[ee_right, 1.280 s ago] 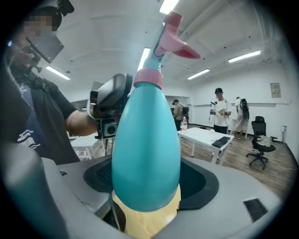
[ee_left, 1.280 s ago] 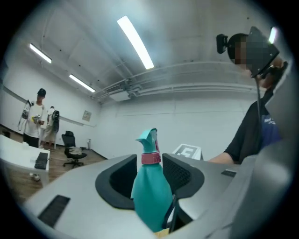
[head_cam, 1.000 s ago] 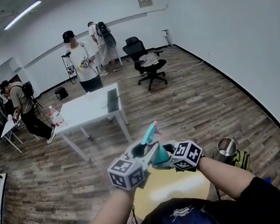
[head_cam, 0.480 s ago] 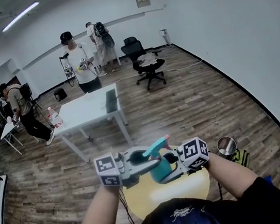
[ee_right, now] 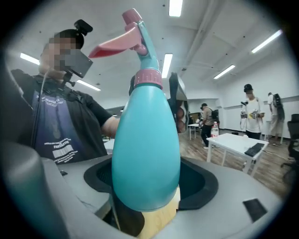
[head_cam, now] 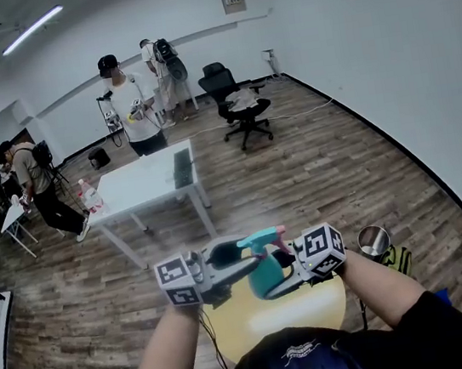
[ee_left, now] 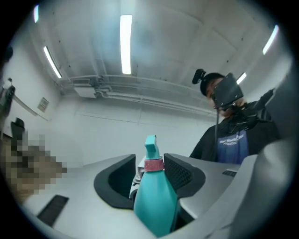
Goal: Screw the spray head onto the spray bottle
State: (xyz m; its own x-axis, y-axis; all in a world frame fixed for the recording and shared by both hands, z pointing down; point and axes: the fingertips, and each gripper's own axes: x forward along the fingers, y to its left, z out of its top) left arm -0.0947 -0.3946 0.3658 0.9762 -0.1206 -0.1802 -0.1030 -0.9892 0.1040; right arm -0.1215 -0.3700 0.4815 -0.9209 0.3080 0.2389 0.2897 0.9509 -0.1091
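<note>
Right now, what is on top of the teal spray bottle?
The spray head, with pink collar and pink trigger. The collar covers the neck, so the thread cannot be seen.

Smooth teal plastic spray bottle (ee_right: 145,154), shiny metal cup (head_cam: 374,241), wood-plank floor (head_cam: 356,160)

In the head view we lose the lower side of the spray bottle (head_cam: 263,271) behind the right tool (head_cam: 278,280) clamped on it. Our arms and chest cover much of the round yellow tabletop (head_cam: 243,319). A yellow-and-black thing (head_cam: 400,261) by the steel cup (head_cam: 374,242) is half hidden behind our right forearm; we cannot name it. The bottles (head_cam: 88,192) on the far white table (head_cam: 144,179) are too small to tell apart.
</note>
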